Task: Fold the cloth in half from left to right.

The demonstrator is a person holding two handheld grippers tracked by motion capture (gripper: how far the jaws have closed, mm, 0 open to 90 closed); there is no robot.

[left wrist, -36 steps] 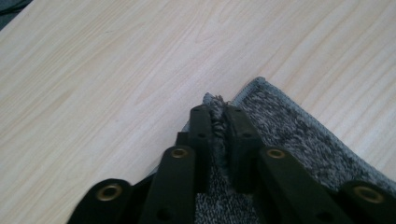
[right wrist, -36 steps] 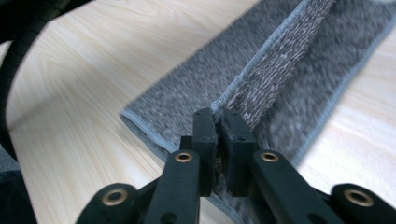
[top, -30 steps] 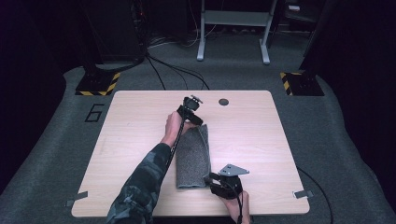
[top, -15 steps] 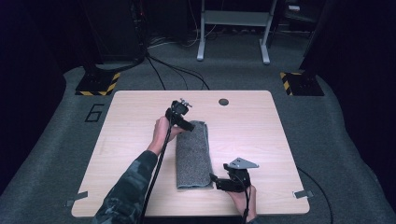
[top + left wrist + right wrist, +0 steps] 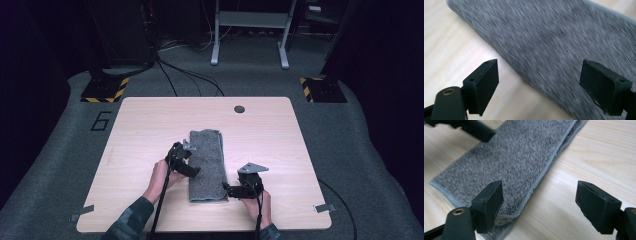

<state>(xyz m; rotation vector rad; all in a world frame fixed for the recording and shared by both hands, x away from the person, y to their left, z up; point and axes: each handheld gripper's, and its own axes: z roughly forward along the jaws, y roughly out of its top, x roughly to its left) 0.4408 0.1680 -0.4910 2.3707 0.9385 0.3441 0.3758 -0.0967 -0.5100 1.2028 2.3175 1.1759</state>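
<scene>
- At the table's (image 5: 150, 125) centre, slightly toward 6 o'clock in the high view, you have one grey towel (image 5: 207, 162), folded into a long narrow strip and lying flat on the pale wood.
- Long axis: it runs from 12 o'clock to 6 o'clock, its far short end pointing at 12 and its near short end toward your edge of the table; the strip leans a touch, the near end sitting slightly toward 5 o'clock.
- Your left gripper (image 5: 192, 171) sits at the towel's 9 o'clock edge, about mid-length, tips aimed toward 3 o'clock. Its jaws stand wide apart and have just been opening; in the left gripper view (image 5: 550, 83) the blurred towel (image 5: 554, 47) and its long edge lie below and between them, with no pad pressing on it. Released.
- Your right gripper (image 5: 226, 187) lies at the towel's near 5 o'clock corner, tips aimed toward 9 o'clock. Its jaws have likewise just been opening and stand wide; in the right gripper view (image 5: 537, 206) one pad sits over the corner of the towel (image 5: 511, 160) and the other over bare wood. Released, nothing clamped.
- Other fixtures: a dark round grommet (image 5: 239, 109) near the table's 12 o'clock edge, well apart from the towel.
</scene>
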